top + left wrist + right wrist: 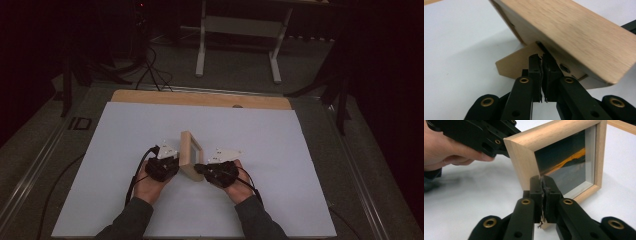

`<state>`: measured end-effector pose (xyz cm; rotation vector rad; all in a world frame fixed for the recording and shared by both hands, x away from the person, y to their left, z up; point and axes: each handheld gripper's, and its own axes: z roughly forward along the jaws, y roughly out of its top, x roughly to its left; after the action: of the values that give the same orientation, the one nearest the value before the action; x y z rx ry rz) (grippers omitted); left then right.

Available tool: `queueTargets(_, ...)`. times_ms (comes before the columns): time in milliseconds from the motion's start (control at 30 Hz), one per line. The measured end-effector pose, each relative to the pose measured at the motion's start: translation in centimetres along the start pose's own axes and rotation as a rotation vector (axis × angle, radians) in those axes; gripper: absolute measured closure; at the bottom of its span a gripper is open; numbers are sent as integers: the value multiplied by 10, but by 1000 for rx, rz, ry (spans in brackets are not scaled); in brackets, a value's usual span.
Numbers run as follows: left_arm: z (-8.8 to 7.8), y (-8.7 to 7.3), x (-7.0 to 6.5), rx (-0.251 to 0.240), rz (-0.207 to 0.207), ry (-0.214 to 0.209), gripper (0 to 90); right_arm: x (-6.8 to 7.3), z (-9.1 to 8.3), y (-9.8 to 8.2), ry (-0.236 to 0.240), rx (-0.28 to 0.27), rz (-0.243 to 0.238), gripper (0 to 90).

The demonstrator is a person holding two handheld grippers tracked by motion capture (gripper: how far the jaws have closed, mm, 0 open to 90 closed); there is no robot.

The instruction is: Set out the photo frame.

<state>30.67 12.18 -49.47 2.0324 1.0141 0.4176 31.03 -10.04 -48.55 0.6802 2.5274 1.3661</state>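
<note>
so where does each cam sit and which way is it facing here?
High view: above the person's side, looking forward and down on the white table top; forearms, left gripper, right gripper.
Left gripper view: on that gripper, facing the wooden picture frame from behind; near-closed jaws.
Right gripper view: faces the frame's glass front; near-closed jaws, the other hand.
Shared: the frame appears in all three.

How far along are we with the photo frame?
Done: the wooden frame stands upright on the white sheet, propped on its back stand. In hand: left gripper at its back, right gripper at its front, jaws nearly shut, gripping nothing. Left: backing off.
</note>
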Motion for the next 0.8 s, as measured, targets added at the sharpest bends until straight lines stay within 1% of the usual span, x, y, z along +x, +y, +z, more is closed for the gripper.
queueTargets(100, -4, 0, 3, -6, -12, 5, 829, -2, -2, 0, -10, -5, 10, 807)
queueTargets(233, -8, -1, 3, -10, -18, 14, 780, -5, -8, 1, -22, -14, 22, 747)
queueTargets(367, -12, -1, 4, -10, -24, 34, 700, -9, -11, 1, -28, -23, 30, 705)
queueTargets(500, -17, -1, 4, -18, -26, 37, 624, -10, -13, 0, -35, -22, 37, 679)
queueTargets(567, -19, -2, 3, -14, -23, 43, 600, -11, -13, 0, -36, -21, 37, 662)
queueTargets(667, -23, -3, 3, -14, -26, 41, 576, -12, -13, 0, -38, -19, 40, 646)
queueTargets(733, -25, -4, 5, -13, -40, 38, 568, -12, -14, -1, -40, -18, 41, 639)
queueTargets(800, -27, -5, 7, -13, -54, 26, 547, -13, -14, -1, -42, -19, 41, 634)
